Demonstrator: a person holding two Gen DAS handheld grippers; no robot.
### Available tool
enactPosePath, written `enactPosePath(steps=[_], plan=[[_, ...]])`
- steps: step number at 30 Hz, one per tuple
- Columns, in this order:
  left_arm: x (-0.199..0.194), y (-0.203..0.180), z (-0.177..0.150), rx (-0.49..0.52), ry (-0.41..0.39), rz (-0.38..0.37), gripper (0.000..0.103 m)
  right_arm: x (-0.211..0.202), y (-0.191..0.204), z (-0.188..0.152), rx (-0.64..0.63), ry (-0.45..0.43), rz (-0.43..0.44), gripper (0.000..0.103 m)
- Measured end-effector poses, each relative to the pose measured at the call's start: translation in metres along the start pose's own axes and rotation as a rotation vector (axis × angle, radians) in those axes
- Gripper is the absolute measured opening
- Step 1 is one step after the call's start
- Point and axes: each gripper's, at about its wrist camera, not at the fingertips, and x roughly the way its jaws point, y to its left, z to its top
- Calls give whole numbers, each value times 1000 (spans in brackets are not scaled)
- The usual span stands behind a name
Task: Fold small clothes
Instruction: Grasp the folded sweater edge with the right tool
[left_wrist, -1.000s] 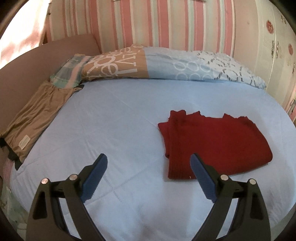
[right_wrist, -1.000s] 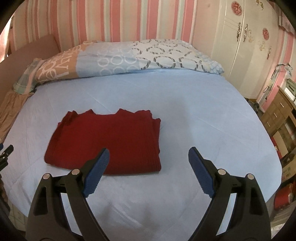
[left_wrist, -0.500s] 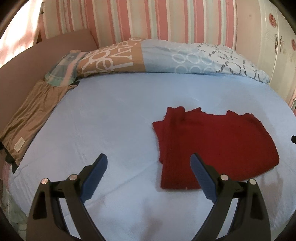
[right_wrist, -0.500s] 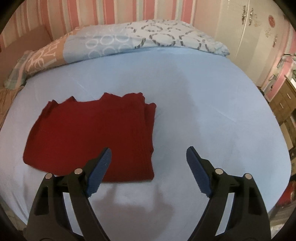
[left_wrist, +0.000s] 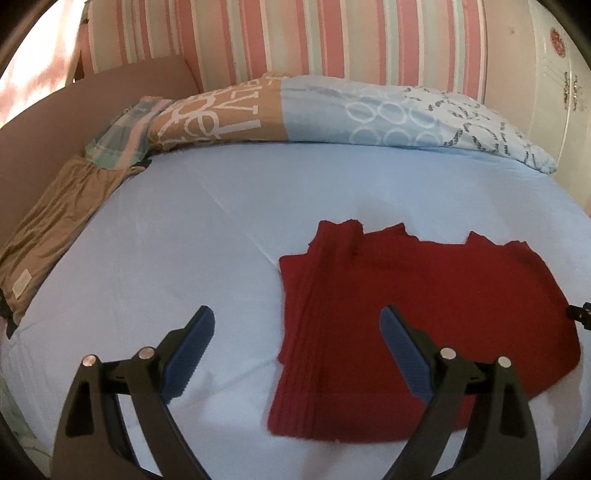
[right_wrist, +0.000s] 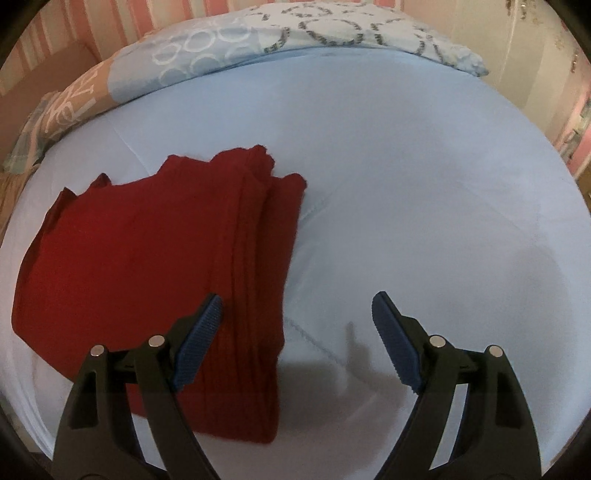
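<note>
left wrist view — left tongs gape, angled down over red garment.

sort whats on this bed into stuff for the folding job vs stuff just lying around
For the job:
- red garment, partly folded, flat on the sheet
- left tool, open
- right tool, open

Just lying about:
- patterned duvet along the head of the bed
- tan cloth at the bed's edge
- plaid cloth beside the duvet
</note>
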Motion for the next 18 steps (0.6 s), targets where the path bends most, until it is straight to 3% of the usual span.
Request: enactPosePath(steps=[8,13,15,16,18], plan=[[40,-11,1,17,45,16,92,29,2,9,16,40,14,83],[63,-1,-3,-15,95,19,92,49,1,8,57,99,77,78],[66,1,-5,-19,98,14,92,52,-2,6,98,109,132,65],[67,1,-5,-16,99,12,92,52,-3,6,108,108,155,50],[67,2,-7,-11,100,11,92,46,2,6,94,100,180,29]])
